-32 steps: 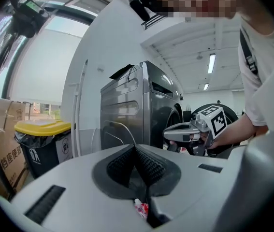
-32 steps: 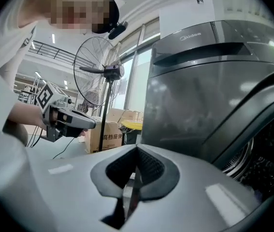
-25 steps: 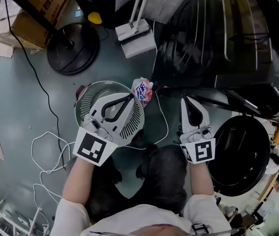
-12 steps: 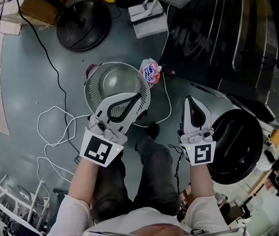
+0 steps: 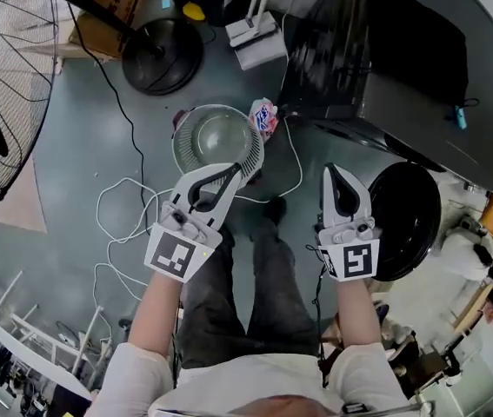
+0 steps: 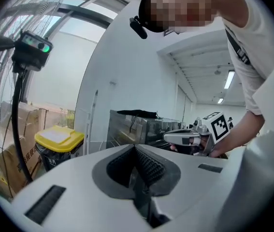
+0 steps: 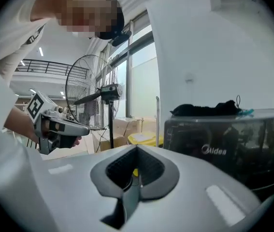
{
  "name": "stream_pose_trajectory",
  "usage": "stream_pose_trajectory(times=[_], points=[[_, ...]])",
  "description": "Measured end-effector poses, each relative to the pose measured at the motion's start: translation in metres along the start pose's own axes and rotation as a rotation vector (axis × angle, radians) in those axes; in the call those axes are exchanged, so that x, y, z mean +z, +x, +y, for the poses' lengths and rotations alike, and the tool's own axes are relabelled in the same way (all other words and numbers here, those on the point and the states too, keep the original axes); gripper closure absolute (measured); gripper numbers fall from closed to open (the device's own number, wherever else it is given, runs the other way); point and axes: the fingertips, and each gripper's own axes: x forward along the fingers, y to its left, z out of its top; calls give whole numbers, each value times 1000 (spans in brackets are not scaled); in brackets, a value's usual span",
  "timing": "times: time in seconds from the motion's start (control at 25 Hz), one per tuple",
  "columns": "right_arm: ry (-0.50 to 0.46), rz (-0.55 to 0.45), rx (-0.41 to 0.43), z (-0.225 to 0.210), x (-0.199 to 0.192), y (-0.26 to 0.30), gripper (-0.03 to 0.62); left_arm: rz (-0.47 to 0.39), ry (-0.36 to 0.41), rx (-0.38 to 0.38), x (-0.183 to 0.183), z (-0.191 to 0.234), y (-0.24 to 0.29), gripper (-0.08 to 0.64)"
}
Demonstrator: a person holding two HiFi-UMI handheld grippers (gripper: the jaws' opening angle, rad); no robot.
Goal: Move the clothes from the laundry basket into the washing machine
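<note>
- Holding the left gripper (image 5: 229, 174) out above the floor, at 8 o'clock from the middle of the head view. Jaws pressed tight together, with nothing between them (ribbed pads meeting in the left gripper view).
- Holding the right gripper (image 5: 334, 174) alongside, at 3 o'clock of the left one and well apart from it. Jaws likewise shut tight, gripping nothing.
- Looking down on the laundry basket (image 5: 179, 142) on the floor, at 12 o'clock of the left gripper's tip and near it. Round and pale, with a slatted wall and a bare bottom on show.
- Spotting a small pink-and-white packet (image 5: 263, 118) against the basket's rim at 2 o'clock.
- Finding the washing machine (image 5: 403, 68) at 1 o'clock of the right gripper, dark and boxy. Round black door (image 5: 407, 220) at 3 o'clock of that gripper, just beside it.
- Seeing a dark cloth (image 7: 207, 109) lying on top of the machine, at 2 o'clock in the right gripper view.
- Noting a standing fan (image 5: 3, 85) at 9 to 10 o'clock of the head view, a round black stand base (image 5: 163, 55) at 11 o'clock of the basket, and a yellow-lidded bin (image 6: 59, 138) at 9 o'clock in the left gripper view.
</note>
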Motion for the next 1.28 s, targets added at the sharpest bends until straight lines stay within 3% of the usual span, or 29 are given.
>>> stream_pose_trajectory(times=[0.36, 0.72, 1.0, 1.28], points=[[2, -3, -36, -3, 138, -54, 583, 7, -23, 24, 132, -36, -56, 555], [62, 20, -71, 1, 260, -106, 583, -35, -70, -9, 259, -80, -103, 555], [93, -16, -99, 3, 339, -141, 583, -46, -40, 31, 328, -93, -140, 554], [98, -16, -134, 5, 384, -174, 583, -76, -54, 66, 364, -105, -175, 554]])
